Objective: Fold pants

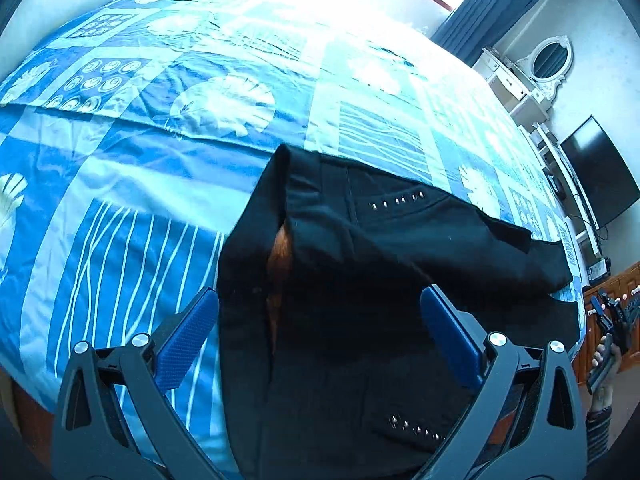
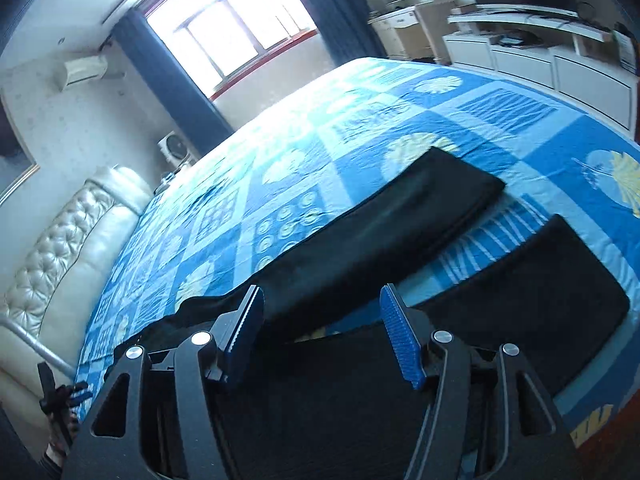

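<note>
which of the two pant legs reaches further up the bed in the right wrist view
The left leg of the black pants: its cuff ends near a pale leaf print, while the right leg stops short, close to the bed's edge.

Window glare overexposed; bedspread washed out; fisheye edges warped.
</note>
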`<state>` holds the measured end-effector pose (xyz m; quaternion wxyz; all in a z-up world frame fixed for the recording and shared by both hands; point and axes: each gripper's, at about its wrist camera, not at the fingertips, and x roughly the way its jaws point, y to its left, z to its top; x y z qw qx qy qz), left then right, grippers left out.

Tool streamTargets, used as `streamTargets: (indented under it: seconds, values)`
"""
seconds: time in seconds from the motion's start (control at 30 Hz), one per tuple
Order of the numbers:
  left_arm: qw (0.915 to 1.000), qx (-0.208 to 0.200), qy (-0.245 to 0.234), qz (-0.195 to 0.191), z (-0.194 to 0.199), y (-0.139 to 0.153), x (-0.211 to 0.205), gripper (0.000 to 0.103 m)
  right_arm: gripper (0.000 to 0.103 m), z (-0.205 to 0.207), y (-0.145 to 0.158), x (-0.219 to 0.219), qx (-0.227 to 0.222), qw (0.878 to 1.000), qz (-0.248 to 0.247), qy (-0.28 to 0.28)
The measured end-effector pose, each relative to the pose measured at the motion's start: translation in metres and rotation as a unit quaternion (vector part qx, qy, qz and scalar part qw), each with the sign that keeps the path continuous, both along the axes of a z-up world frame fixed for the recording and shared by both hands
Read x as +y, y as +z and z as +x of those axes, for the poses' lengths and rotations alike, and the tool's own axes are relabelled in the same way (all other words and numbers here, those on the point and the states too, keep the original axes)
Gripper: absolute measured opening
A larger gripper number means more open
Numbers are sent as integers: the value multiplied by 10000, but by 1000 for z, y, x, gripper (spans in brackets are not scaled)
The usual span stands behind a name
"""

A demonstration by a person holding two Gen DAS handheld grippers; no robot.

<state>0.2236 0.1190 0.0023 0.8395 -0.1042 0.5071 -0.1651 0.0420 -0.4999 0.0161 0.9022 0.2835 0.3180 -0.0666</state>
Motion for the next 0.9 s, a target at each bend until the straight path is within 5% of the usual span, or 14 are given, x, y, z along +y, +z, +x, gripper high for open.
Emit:
streamTargets:
  seconds: [0.2,0.3,0.5,0.63,0.7,0.77,0.83,0.9]
  values:
    - [9972,598,-453,0,83,-41,-4,95,61,91,-2,91,307,9889,-458,1379]
    - [9942,910,-454,-360,110,-58,-1,88,63,123,-8,115,413,9828,-510,1724]
    - [9882,1117,-471,-931,139,-68,6,88,64,169,-20,145,651,9693,-571,2299]
    - [9871,1115,-600,-977,146,-69,-1,83,64,201,-36,151,953,9572,-301,2717]
    - [9876,1084,-719,-878,147,-68,-7,74,64,216,-44,154,1158,9462,-352,2999]
    - [9882,1097,-757,-752,149,-69,-11,45,64,230,-49,159,1335,9346,-500,3260]
    - [9885,1155,-741,-640,152,-72,-14,35,64,242,-53,164,1478,9224,-659,3507]
    - [9868,1191,-830,-718,153,-73,-13,15,64,252,-57,169,1626,9094,-900,3721]
